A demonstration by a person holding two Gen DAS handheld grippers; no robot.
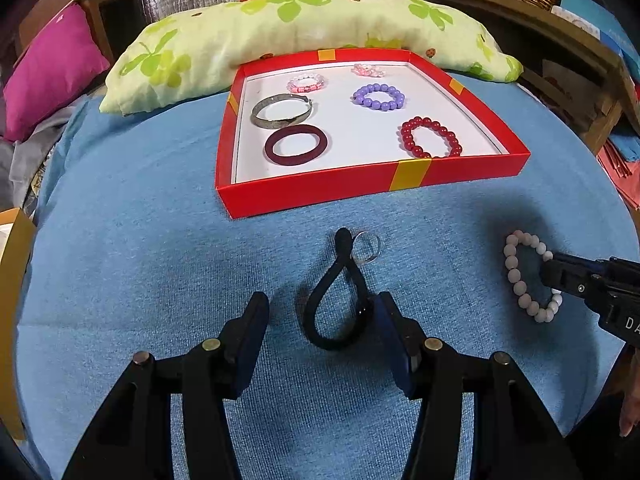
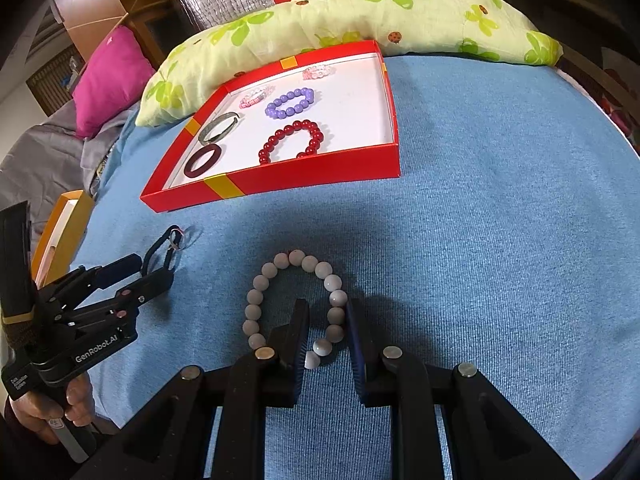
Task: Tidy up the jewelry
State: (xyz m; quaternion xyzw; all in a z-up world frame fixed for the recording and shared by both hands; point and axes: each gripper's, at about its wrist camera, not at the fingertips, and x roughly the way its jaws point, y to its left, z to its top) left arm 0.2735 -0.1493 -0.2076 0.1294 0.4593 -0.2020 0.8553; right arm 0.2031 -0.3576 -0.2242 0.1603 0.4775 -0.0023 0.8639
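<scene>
Left gripper (image 1: 320, 312): fingers about half open around a black hair tie (image 1: 338, 304); the tie's right strand lies against the right finger, the left finger stands clear of it, so nothing is pinched.
Right gripper (image 2: 328, 328): fingers narrowly apart, straddling one side of a white bead bracelet (image 2: 296, 304); whether the pads press the beads cannot be told.
Black hair tie: flat on the blue cover (image 1: 160, 240) near its front edge, drawn out into a long loop pointing toward the box.
Small ring (image 1: 366, 246): thin, silvery, touching the far tip of the hair tie; detail hard to make out.
White bead bracelet: on the cover toward its right front, well apart from the hair tie; its near beads are hidden behind the right fingers.
Hidden or cut off: in the left wrist view the right gripper enters from the right edge and covers part of the bracelet; in the right wrist view a hand (image 2: 48, 412) on the left gripper's handle is cropped at the corner.
Red box (image 1: 320, 192): shallow, open, white inside, yellow bands on the walls, lying mid-cover toward the far edge.
Box contents: maroon hair tie (image 1: 296, 145), metal bangle (image 1: 280, 111), red bead bracelet (image 1: 430, 138), purple bead bracelet (image 1: 378, 97), two pinkish bead pieces (image 1: 306, 83) at the far wall, too small to tell apart.
Beyond the box: green-flowered pillow (image 1: 280, 28) along the far edge, touching the box's far wall.
</scene>
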